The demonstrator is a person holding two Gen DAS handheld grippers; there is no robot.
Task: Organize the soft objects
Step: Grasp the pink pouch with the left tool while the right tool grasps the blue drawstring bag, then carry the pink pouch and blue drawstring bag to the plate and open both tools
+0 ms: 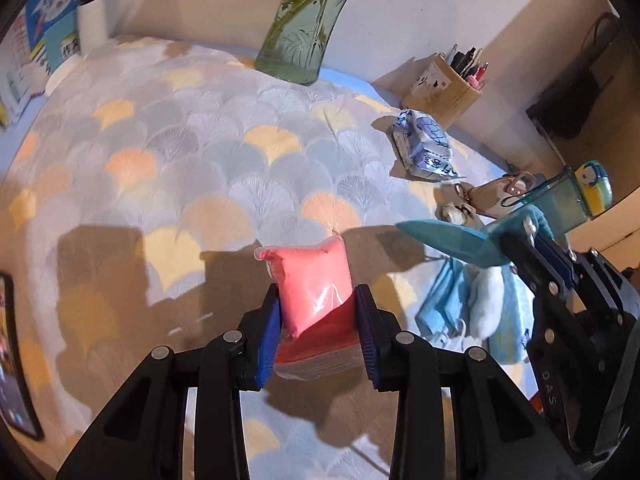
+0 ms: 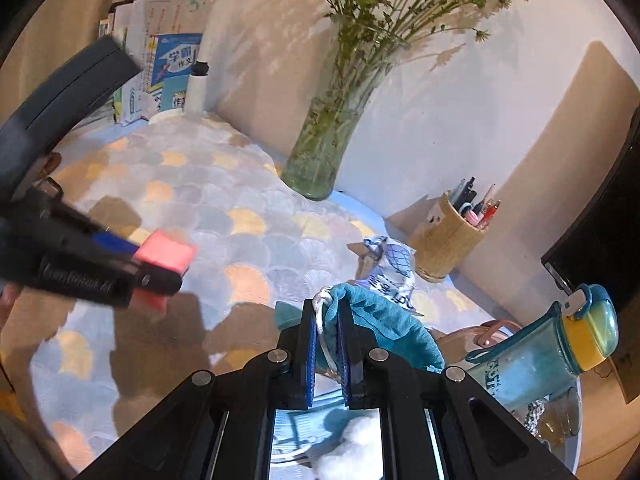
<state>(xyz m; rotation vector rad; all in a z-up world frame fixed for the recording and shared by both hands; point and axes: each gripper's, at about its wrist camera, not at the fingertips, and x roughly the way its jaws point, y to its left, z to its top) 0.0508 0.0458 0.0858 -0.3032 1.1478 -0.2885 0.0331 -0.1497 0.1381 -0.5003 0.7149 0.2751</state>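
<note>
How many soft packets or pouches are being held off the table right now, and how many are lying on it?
2 held: the pink packet in the left claw, the teal drawstring pouch in the right claw. 1 lying: a blue-and-white packet near the pen holder. More may be hidden.

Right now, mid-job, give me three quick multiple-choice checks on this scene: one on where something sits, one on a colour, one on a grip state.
1. Where does the pen holder stand?
A. by the wall, right of the glass vase
B. left of the books
C. inside the teal pouch

2. What colour is the soft packet in the left gripper?
A. green
B. pink
C. white

3. What is the right gripper doing?
A. open over the table
B. shut on the water bottle
C. shut on the teal pouch

Answers: 1 A, it stands at the wall beyond the vase. 2 B, pink shows between the fingers. 3 C, the fingers pinch the pouch's rim beside its white cord.
</note>
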